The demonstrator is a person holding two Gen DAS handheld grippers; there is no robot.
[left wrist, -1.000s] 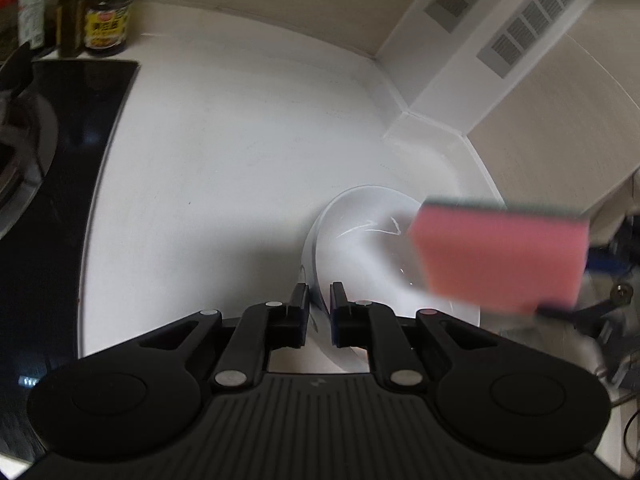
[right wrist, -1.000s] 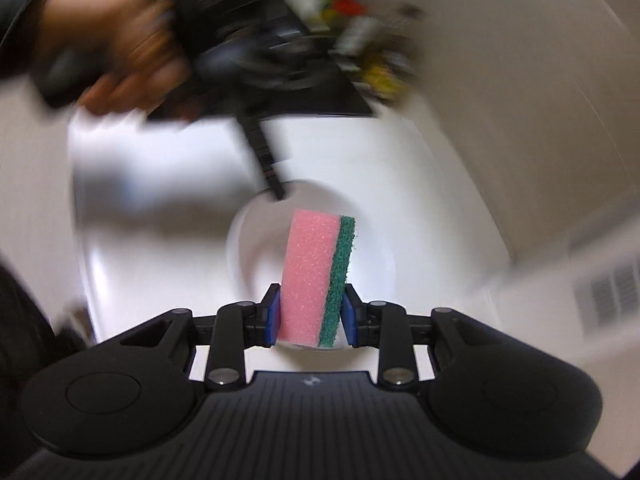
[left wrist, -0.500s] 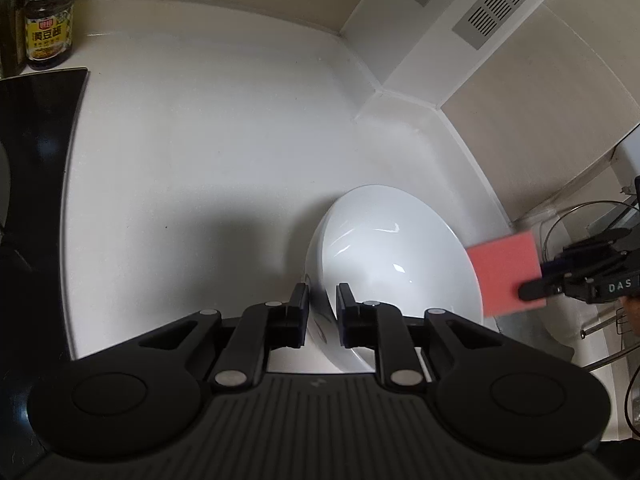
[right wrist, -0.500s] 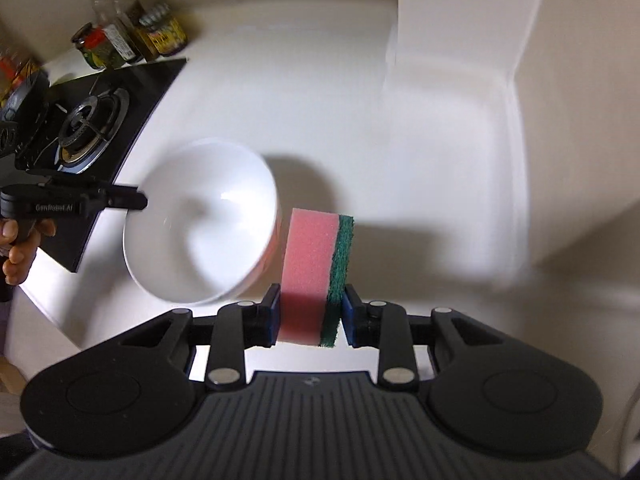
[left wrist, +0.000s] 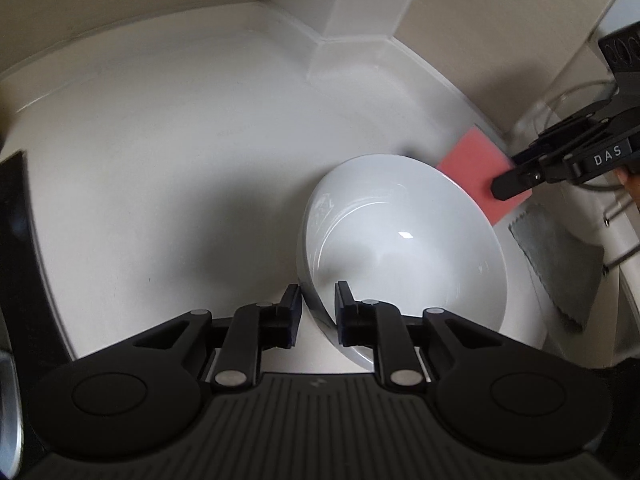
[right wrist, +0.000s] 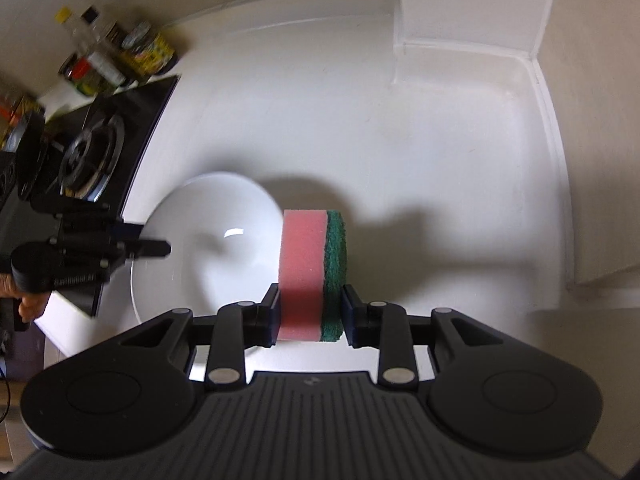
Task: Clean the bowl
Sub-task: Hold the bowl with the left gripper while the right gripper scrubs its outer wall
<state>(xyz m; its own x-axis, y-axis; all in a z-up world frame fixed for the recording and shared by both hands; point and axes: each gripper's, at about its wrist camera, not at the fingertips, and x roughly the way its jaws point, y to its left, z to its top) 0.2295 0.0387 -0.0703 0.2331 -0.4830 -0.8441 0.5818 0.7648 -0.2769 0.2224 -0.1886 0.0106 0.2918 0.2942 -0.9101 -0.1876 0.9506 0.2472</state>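
Observation:
A white bowl (left wrist: pixel 404 256) is tilted above the white counter. My left gripper (left wrist: pixel 316 308) is shut on its near rim, one finger inside and one outside. The bowl also shows in the right wrist view (right wrist: pixel 208 240), with my left gripper (right wrist: pixel 160 247) at its left rim. My right gripper (right wrist: pixel 310 312) is shut on a pink sponge with a green scouring side (right wrist: pixel 312 272), held upright just right of the bowl. In the left wrist view the sponge (left wrist: pixel 476 172) sits beyond the bowl's far right rim, outside it.
A black gas hob (right wrist: pixel 92 152) lies left of the bowl, with jars and bottles (right wrist: pixel 116 60) behind it. A white boxed column (right wrist: pixel 472 12) stands in the back corner. A grey cloth (left wrist: pixel 560 272) and a wire rack (left wrist: pixel 580 96) are at the right.
The sponge has drawn back out of the bowl to its right side. My left gripper has swung right with the bowl, so the hob and jar left its view.

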